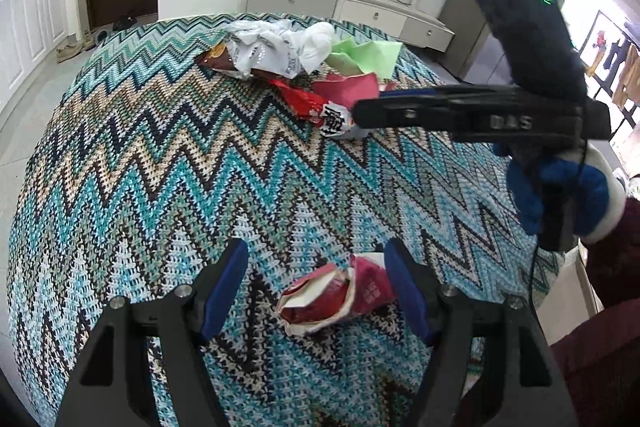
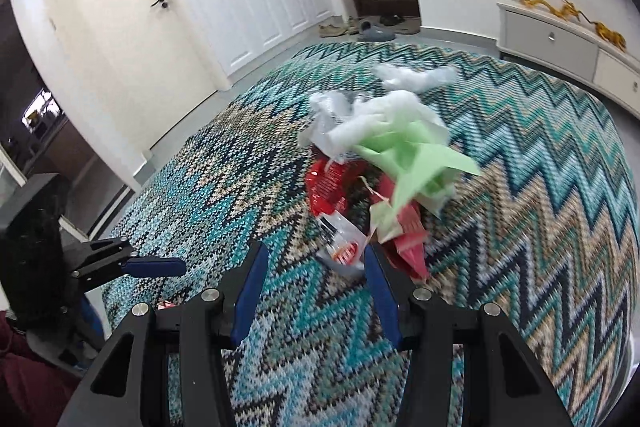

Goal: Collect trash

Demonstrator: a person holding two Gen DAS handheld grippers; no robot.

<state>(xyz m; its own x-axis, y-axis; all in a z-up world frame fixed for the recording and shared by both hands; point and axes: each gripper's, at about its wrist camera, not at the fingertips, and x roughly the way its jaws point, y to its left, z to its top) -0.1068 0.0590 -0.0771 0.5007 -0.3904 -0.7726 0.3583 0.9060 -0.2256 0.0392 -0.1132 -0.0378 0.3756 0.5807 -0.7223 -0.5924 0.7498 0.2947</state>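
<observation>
A crumpled red and white wrapper lies on the zigzag cloth between the fingers of my open left gripper, close to the right finger. Farther off lies a pile of trash: white crumpled plastic, green paper, pink paper and a red snack wrapper. My right gripper is open, its tips at the near edge of the pile, by a clear and red wrapper. Green paper and white plastic lie behind. The right gripper also shows side-on in the left wrist view.
The table carries a teal zigzag knitted cloth. A low white cabinet with gold dragon figures stands by the wall under a TV. White cupboards, a brown door and shoes on the floor lie beyond the table. The left gripper shows at the left.
</observation>
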